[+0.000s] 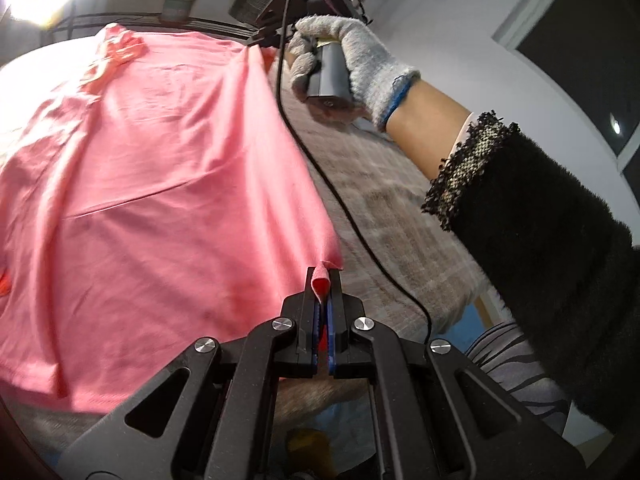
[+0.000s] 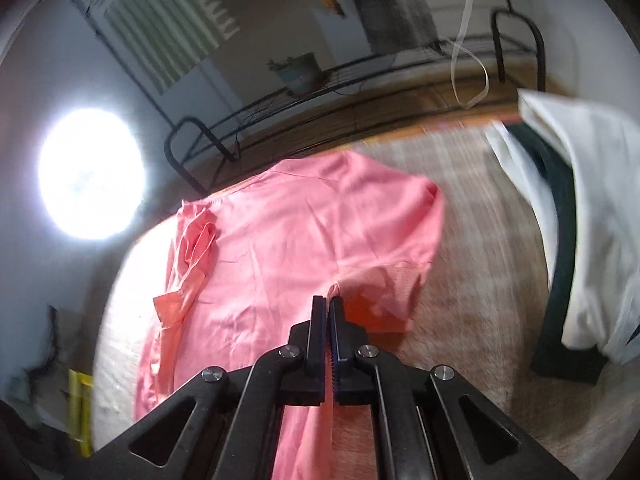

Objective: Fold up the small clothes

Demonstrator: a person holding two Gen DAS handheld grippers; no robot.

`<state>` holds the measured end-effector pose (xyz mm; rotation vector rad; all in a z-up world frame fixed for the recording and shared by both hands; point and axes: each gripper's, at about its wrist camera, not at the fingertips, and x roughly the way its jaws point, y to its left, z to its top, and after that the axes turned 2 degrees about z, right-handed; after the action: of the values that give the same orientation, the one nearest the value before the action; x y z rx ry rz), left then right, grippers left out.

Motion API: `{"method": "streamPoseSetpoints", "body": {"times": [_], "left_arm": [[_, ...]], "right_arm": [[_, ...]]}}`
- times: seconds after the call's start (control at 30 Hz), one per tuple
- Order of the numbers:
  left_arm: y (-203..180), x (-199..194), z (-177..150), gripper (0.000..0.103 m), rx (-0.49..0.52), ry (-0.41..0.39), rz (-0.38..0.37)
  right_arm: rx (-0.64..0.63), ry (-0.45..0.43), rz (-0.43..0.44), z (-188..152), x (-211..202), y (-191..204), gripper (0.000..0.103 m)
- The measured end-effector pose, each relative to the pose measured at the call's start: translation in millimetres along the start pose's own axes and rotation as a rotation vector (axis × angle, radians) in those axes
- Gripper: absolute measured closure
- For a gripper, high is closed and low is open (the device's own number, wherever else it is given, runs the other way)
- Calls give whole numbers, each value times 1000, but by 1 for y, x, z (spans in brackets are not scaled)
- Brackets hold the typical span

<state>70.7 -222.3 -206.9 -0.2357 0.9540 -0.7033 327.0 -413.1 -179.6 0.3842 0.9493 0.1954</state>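
1 pink shirt point(image 1: 160, 168), 2 grippers

A bench point(image 2: 472, 264) covered with a beige-brown woven cloth in a faint check pattern carries everything here. Spread flat on it lies a coral-pink cotton T-shirt point(image 1: 160, 168), with one sleeve bunched into a crumpled fold near the far left side and its right-hand edge lifted off the cloth. Over at the bench's right side, well apart from the shirt, rests a pile of white fabric point(image 2: 592, 216) lying on top of a dark green garment point(image 2: 560, 248). A thin black cable point(image 1: 320, 168) trails across the bare cloth just beside the shirt's raised edge.
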Motion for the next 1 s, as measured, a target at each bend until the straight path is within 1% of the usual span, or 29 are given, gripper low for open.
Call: {"method": "streamPoseSetpoints", "body": {"times": [0.1, 0.2, 0.3, 0.37, 0.4, 0.47, 0.5, 0.53, 0.57, 0.6, 0.63, 0.67, 0.7, 0.73, 0.77, 0.8, 0.87, 0.9, 0.97, 1.0], "left_arm": [[22, -17, -4, 103, -60, -21, 10], [46, -34, -11, 103, -113, -35, 44], [67, -40, -20, 103, -146, -24, 93], [73, -38, -23, 103, -145, 2, 118], [75, -38, -22, 103, -139, 13, 130], [80, -43, -24, 103, -124, 16, 141], [80, -47, -24, 103, -115, 10, 143], [80, -53, -23, 103, -97, 7, 146], [80, -59, -21, 103, -79, 8, 150], [83, -63, -18, 103, -68, 7, 150], [84, -71, -17, 103, -60, 3, 147], [87, -79, -12, 103, -53, -7, 147], [89, -84, -7, 102, -45, -17, 152], [93, -90, 0, 102, -38, -32, 163], [98, -96, 8, 102, -35, -48, 172], [107, -99, 16, 102, -36, -58, 170], [114, -104, 31, 102, -27, -69, 133], [117, -106, 36, 102, -17, -73, 122], [119, -111, 42, 101, 5, -79, 93], [119, -112, 43, 97, 16, -85, 89]], "right_arm": [[-89, 17, -37, 5, 7, 37, 103], [-187, 42, -61, 3, 23, 78, 103], [-253, 80, -68, -2, 45, 111, 103], [-291, 108, -78, -8, 62, 128, 103], [-316, 136, -90, -14, 75, 135, 103], [-340, 187, -98, -22, 90, 139, 97], [-346, 217, -88, -25, 97, 140, 91], [-349, 240, -78, -27, 99, 139, 76], [-348, 248, -75, -27, 98, 137, 70], [-336, 251, -45, -23, 91, 132, 68], [-319, 240, -13, -19, 82, 127, 69], [-287, 213, 31, -11, 67, 117, 66], [-253, 182, 67, -3, 53, 107, 63], [-222, 151, 83, 3, 42, 98, 55], [-174, 103, 80, 13, 28, 80, 50], [-143, 76, 67, 16, 22, 70, 49], [-42, 35, 4, 26, 15, 32, 48], [0, 31, -22, 28, 16, 16, 48], [66, 36, -36, 28, 24, -8, 48], [100, 45, -32, 28, 30, -18, 47]]}}
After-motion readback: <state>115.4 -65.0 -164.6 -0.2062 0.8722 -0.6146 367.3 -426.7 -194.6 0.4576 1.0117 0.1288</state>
